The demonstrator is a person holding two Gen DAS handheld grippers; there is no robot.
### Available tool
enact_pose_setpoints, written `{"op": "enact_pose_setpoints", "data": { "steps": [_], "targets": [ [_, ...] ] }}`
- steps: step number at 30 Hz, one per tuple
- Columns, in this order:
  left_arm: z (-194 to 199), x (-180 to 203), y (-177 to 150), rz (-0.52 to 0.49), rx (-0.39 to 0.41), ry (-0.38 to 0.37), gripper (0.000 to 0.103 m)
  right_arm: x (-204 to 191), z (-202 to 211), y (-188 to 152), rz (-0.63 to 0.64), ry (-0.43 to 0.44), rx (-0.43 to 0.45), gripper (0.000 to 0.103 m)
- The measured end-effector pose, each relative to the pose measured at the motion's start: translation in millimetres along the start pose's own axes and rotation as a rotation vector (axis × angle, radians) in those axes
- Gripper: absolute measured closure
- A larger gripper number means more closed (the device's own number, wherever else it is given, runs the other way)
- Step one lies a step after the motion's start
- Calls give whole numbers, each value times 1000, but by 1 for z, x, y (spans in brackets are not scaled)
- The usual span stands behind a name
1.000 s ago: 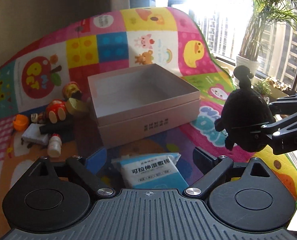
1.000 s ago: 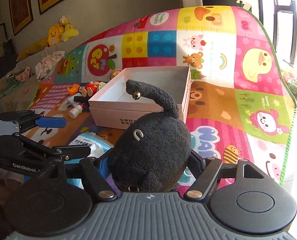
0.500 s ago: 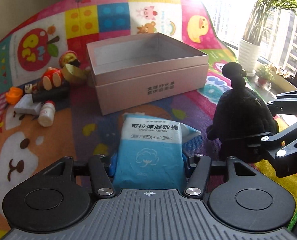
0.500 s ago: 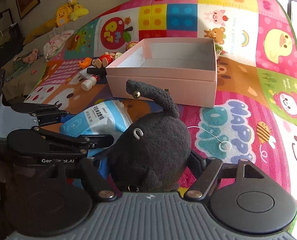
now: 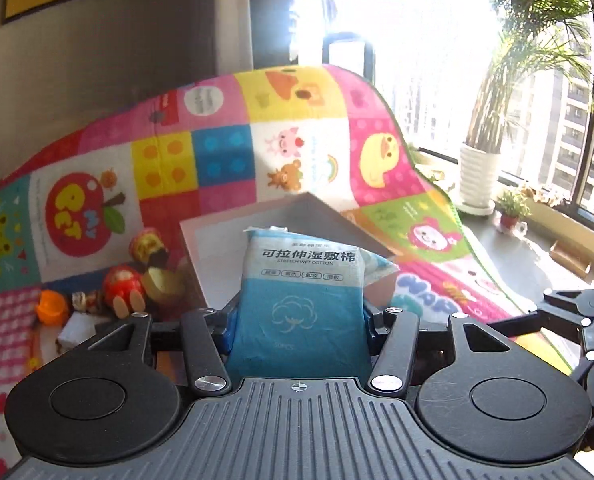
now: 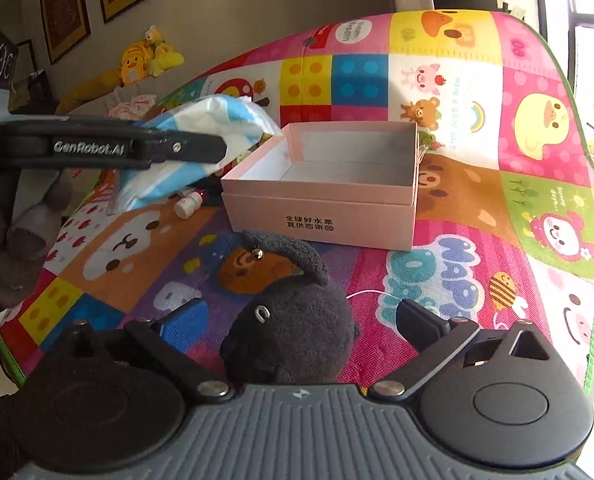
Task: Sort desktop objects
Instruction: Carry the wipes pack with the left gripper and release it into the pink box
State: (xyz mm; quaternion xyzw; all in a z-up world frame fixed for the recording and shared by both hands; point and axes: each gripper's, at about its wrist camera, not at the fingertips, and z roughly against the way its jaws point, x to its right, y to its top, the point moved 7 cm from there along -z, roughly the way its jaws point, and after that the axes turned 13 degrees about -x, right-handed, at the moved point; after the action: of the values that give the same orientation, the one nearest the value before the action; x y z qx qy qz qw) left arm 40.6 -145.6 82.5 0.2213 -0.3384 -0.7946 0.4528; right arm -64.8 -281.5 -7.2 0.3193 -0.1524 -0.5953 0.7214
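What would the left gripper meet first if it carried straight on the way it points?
Probably the pink box: the left gripper, shut on the wet cotton pack, points at its open top, though depth is unclear.

Open box (image 6: 325, 184) at mid-mat (image 6: 477, 208), plush toy (image 6: 289, 332) just before it (between the right gripper's (image 6: 297, 320) spread fingers), small bottle (image 6: 188, 204) and figurines (image 5: 123, 290) left of box, cotton pack (image 5: 301, 300) raised in left gripper (image 5: 299, 320), potted plant (image 5: 479, 176) far right.

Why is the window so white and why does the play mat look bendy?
Left wrist view: sunlight blows out the window to white glare, while the wet cotton pack stays sharp. Right wrist view: the fisheye lens curves the play mat edges; the pink box is evenly lit.
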Motion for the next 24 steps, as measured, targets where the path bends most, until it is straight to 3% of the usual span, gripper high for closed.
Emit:
{"op": "enact_pose_setpoints", "data": {
  "steps": [2, 6, 9, 14, 19, 24],
  "targets": [
    [-9, 3, 33, -29, 45, 25, 45, 5, 10, 2, -13, 5, 38, 0],
    [-59, 11, 75, 19, 21, -7, 45, 21, 17, 4, -61, 1, 75, 0],
    [-115, 9, 85, 134, -73, -15, 45, 37, 15, 3, -111, 3, 81, 0],
    [-176, 1, 77, 357, -232, -118, 44, 54, 7, -1, -162, 9, 82, 0],
    [-188, 6, 61, 412, -309, -223, 30, 62, -6, -4, -195, 5, 54, 0],
    [-164, -5, 61, 416, -261, -241, 23, 57, -6, 2, -181, 2, 63, 0]
  ]
}}
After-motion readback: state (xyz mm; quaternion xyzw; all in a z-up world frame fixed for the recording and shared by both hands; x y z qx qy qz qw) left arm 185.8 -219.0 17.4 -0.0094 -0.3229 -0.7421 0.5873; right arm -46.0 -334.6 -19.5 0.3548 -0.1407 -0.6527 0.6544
